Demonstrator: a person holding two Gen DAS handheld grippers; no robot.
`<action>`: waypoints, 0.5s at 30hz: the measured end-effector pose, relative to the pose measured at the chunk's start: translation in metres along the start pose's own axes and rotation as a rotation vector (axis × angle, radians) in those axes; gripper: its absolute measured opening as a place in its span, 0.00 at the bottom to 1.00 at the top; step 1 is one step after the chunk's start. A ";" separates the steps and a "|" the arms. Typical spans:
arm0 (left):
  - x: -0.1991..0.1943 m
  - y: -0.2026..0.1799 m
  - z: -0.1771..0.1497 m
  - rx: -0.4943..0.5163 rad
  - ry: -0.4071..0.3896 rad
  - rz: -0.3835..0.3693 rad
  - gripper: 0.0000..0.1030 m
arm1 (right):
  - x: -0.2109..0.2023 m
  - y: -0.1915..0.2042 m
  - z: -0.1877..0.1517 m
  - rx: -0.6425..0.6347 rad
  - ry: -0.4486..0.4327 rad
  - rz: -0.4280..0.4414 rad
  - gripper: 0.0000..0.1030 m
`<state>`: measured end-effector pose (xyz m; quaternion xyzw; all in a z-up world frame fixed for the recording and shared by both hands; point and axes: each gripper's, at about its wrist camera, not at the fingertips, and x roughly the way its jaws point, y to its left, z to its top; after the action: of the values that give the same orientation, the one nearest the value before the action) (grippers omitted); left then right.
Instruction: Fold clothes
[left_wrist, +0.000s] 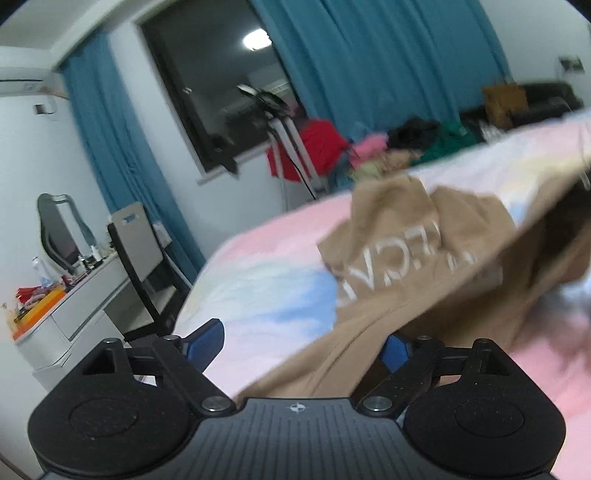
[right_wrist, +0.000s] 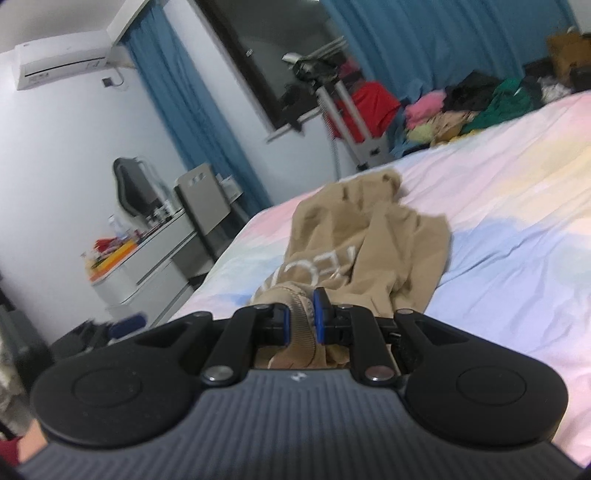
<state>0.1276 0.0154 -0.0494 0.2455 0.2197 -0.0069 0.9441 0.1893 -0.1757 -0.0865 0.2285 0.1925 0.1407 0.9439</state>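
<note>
Taking the bed (right_wrist: 517, 221) as our landmark, we see farthest to its left a white table (right_wrist: 155, 258) against the wall, cluttered with small bright items, with a grey chair (right_wrist: 207, 206) pulled up between it and the bed. Above the table, high on the wall, hangs an air conditioner (right_wrist: 62, 62). Past the far edge of the bed a tripod (right_wrist: 347, 110) stands in front of a dark window framed by blue curtains (right_wrist: 443, 40), and to the right of the tripod a pile of clothes (right_wrist: 476, 103) in red, pink, black and green lies at the bed's far corner. On the bed itself, over the pastel sheet, lies the tan garment (right_wrist: 365, 240) with white lettering, crumpled lengthwise and running from near the bed's left edge toward us. Our left hand-held gripper (left_wrist: 303, 343) has its blue fingers spread wide; a fold of the tan garment passes between them and drapes over the right-hand finger, but neither pad is pressing on it. In that view the cloth rises to the right, lifted off the bed, and the picture is blurred there. Our right hand-held gripper (right_wrist: 301, 317) is closed nearly all the way, its blue pads pinching a ribbed edge of the tan garment, with more of the fabric bunched beneath the fingers.
</note>
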 end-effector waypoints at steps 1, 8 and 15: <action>-0.007 0.004 -0.001 -0.011 0.005 0.003 0.86 | -0.002 0.000 0.001 -0.004 -0.017 -0.016 0.15; -0.053 0.034 0.000 -0.094 -0.063 0.060 0.89 | -0.011 -0.008 0.006 0.025 -0.082 -0.080 0.15; -0.056 0.035 0.000 -0.133 -0.048 -0.004 0.91 | -0.012 -0.009 0.005 0.019 -0.081 -0.081 0.15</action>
<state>0.0814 0.0407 -0.0102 0.1814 0.1976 -0.0002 0.9633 0.1827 -0.1898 -0.0830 0.2351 0.1647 0.0913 0.9535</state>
